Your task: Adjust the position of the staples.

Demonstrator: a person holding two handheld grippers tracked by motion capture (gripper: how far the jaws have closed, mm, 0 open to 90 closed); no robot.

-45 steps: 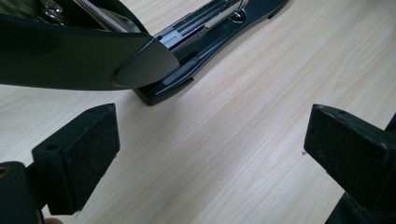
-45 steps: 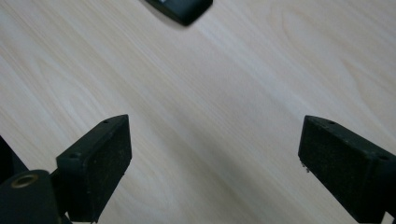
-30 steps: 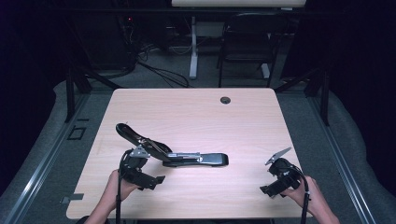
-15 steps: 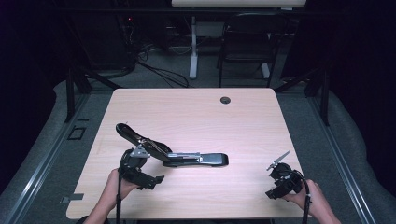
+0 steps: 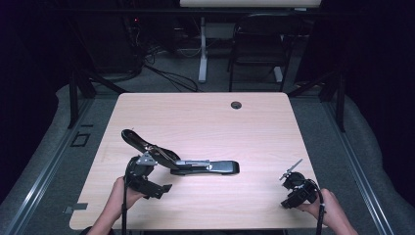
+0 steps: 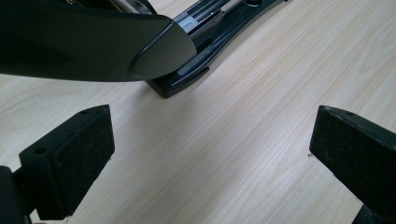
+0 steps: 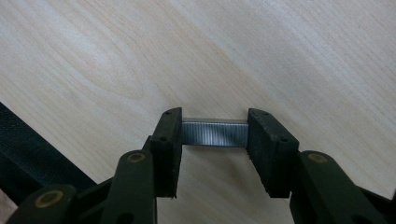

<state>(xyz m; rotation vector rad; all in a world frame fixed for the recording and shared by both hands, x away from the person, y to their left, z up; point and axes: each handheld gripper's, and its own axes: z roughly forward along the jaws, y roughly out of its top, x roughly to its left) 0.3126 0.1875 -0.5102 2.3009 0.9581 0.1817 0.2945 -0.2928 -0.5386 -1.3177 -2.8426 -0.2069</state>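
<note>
**Black tools on pale wood**

The table (image 5: 205, 117) is light wood with fine grain streaks. The stapler (image 5: 195, 165) is glossy black with a silvery metal channel. The staple strip (image 7: 214, 133) is grey, finely ribbed. Both grippers' pads (image 6: 70, 154) are matte black.

Light falls from overhead onto the pale wooden table (image 5: 205, 122), which reads bright and even in the high view while the floor and surroundings sink into near-black. Shadows under the open stapler (image 5: 181, 164) are short and soft. In the left gripper view the stapler's glossy black top carries a dull grey sheen, and the near jaws look slightly soft, perhaps out of focus. The right gripper view is sharper: wood grain is crisp, and the staple strip (image 7: 214, 133) shows a faint metallic gleam with a soft shadow beneath.
</note>
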